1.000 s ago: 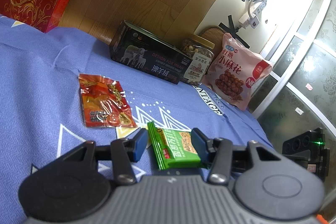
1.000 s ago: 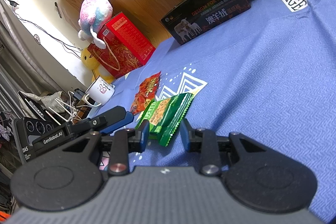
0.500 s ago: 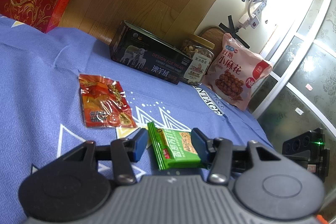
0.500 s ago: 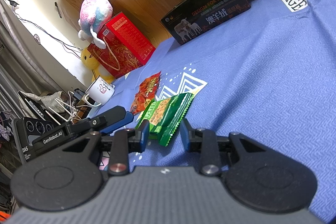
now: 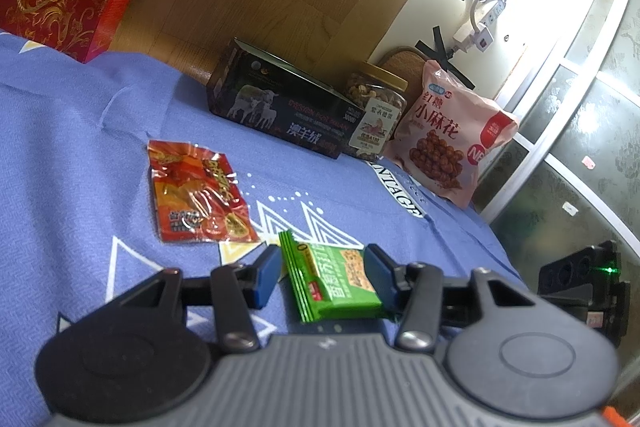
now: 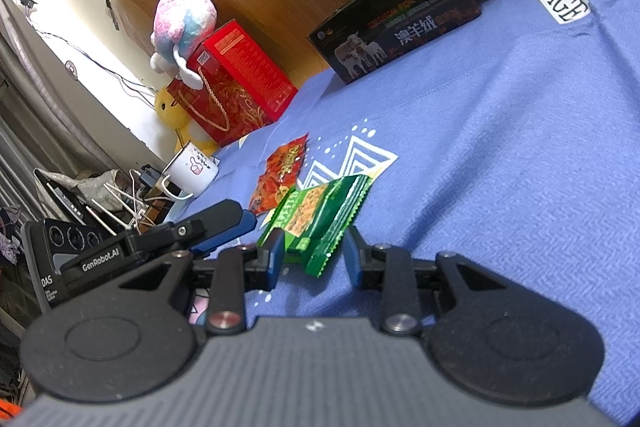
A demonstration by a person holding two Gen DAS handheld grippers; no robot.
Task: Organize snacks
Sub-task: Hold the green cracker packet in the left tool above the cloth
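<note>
Green snack packets point(image 5: 332, 279), which look like a small stack, lie on the blue cloth point(image 5: 80, 167). A red snack packet point(image 5: 196, 191) lies flat just beyond them to the left. My left gripper point(image 5: 324, 275) straddles the green packets across their width. Its right pad touches their edge, and a sliver of cloth shows at the left pad, so it is open. My right gripper point(image 6: 314, 257) is open around the near end of the green packets point(image 6: 320, 219), with a narrow gap at its right pad. In the right wrist view the red packet point(image 6: 280, 175) lies behind the green ones.
Along the wooden back wall stand a black box point(image 5: 280, 111), a nut jar point(image 5: 376, 111) and a pink snack bag point(image 5: 448, 143). A red gift box point(image 6: 232, 83) with a plush toy point(image 6: 184, 19) stands further left. A white mug point(image 6: 192, 171) and some clutter sit off the cloth's left edge.
</note>
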